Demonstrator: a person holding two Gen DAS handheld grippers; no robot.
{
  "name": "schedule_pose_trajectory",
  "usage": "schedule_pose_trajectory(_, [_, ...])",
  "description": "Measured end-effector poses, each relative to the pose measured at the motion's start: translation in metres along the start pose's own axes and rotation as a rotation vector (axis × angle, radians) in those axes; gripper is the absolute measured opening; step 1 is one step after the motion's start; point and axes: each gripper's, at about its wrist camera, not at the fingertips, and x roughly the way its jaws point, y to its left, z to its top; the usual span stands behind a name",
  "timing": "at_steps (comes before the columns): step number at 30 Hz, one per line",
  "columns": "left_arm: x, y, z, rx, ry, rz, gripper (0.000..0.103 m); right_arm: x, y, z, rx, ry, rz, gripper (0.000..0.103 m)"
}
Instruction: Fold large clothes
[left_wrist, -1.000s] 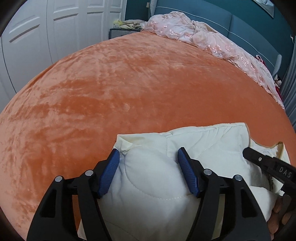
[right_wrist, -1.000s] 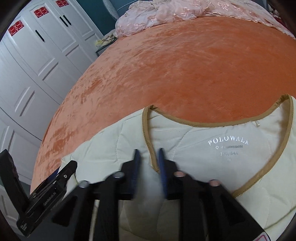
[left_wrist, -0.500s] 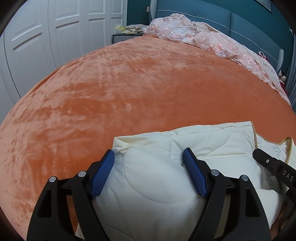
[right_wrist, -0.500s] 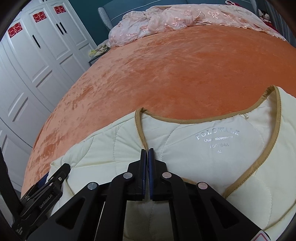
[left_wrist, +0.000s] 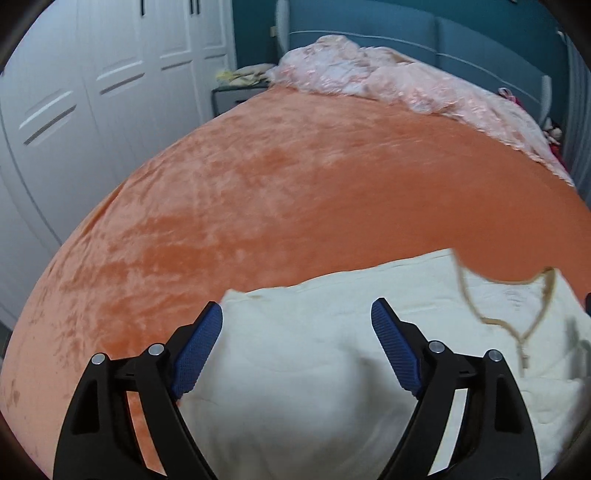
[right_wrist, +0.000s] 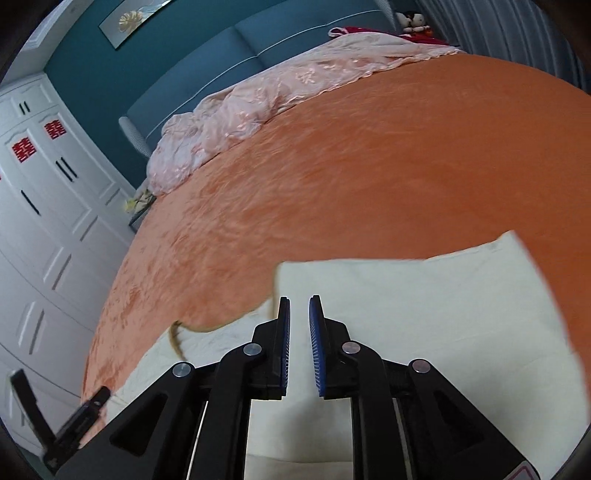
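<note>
Cream quilted jacket (left_wrist: 332, 350) lies partly folded at the near edge of the orange bedspread (left_wrist: 314, 192). Our left gripper (left_wrist: 297, 349) hangs wide open above it; our right gripper (right_wrist: 299, 345) is narrowly parted, gripping nothing. With neither holding cloth, we judge the puffy folded panel (right_wrist: 424, 295) could spring open, and a badly placed pinch may drag layers askew.

Two red double-happiness signs (right_wrist: 40, 139) seen on white wardrobe doors (right_wrist: 55, 206), at 10 o'clock in right view. Print inside jacket collar (left_wrist: 517, 295) blurred, unreadable. No other text legible.
</note>
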Motion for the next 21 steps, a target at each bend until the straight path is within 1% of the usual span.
schedule_pose_trajectory(1, [-0.008,-0.017,0.005,0.026,-0.004,-0.045,0.080,-0.003,-0.015,0.007,-0.001,0.009,-0.020,0.014])
schedule_pose_trajectory(2, [-0.013,-0.038,0.009,0.052,0.006,-0.106,0.080,-0.005,-0.027,0.012,0.002,0.020,-0.033,0.014])
schedule_pose_trajectory(3, [-0.015,-0.061,0.012,0.077,0.030,-0.170,0.080,-0.005,-0.038,0.018,0.004,0.040,-0.037,0.014])
schedule_pose_trajectory(5, [-0.013,-0.105,0.015,0.120,0.075,-0.273,0.080,0.000,-0.051,0.022,0.000,0.082,-0.016,0.014])
schedule_pose_trajectory(6, [-0.011,-0.127,0.014,0.144,0.092,-0.307,0.080,0.005,-0.055,0.022,-0.010,0.110,-0.002,0.014])
schedule_pose_trajectory(7, [-0.007,-0.148,0.012,0.173,0.104,-0.318,0.077,0.011,-0.058,0.021,-0.022,0.139,0.006,0.013])
schedule_pose_trajectory(8, [-0.002,-0.166,0.008,0.196,0.118,-0.320,0.073,0.017,-0.060,0.020,-0.034,0.170,0.014,0.010])
schedule_pose_trajectory(10, [0.013,-0.195,0.000,0.233,0.161,-0.317,0.066,0.030,-0.059,0.014,-0.069,0.217,0.017,0.007])
schedule_pose_trajectory(13, [0.032,-0.222,-0.017,0.271,0.200,-0.273,0.064,0.038,-0.060,0.009,-0.126,0.242,0.020,0.003])
schedule_pose_trajectory(15, [0.044,-0.227,-0.030,0.283,0.203,-0.247,0.063,0.043,-0.060,0.005,-0.144,0.239,0.026,0.000])
schedule_pose_trajectory(17, [0.047,-0.226,-0.036,0.264,0.172,-0.251,0.064,0.046,-0.063,0.000,-0.140,0.223,0.032,0.000])
schedule_pose_trajectory(21, [0.052,-0.229,-0.041,0.273,0.131,-0.227,0.066,0.046,-0.059,-0.008,-0.169,0.161,0.002,0.000])
